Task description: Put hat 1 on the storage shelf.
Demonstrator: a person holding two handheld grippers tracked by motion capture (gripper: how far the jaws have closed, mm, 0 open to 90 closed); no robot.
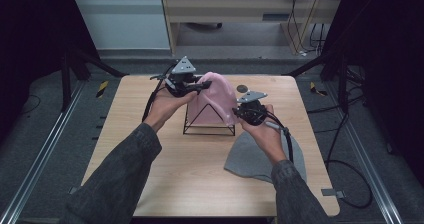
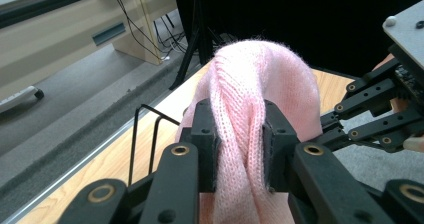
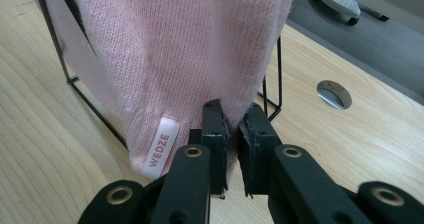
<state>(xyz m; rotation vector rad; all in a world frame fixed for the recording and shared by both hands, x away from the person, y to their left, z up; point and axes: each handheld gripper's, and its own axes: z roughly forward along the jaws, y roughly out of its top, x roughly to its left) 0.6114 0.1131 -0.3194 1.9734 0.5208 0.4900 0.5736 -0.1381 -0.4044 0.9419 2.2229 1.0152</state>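
A pink knitted hat (image 1: pixel 216 95) is draped over a black wire pyramid stand (image 1: pixel 209 125) in the middle of the table. My left gripper (image 1: pixel 200 86) pinches a fold of the pink hat (image 2: pixel 240 129) at its upper left side, jaws shut on the knit. My right gripper (image 1: pixel 239 110) grips the lower right hem of the pink hat (image 3: pixel 185 59), close to a white label (image 3: pixel 161 153), with the fabric edge squeezed between its pads. A wire leg of the stand (image 3: pixel 278 76) shows behind that hem.
A grey knitted hat (image 1: pixel 252 156) lies flat on the wooden table (image 1: pixel 150 149) under my right forearm. A round cable hole (image 1: pixel 242 88) sits near the far edge. Black frame legs and cables stand beyond the table.
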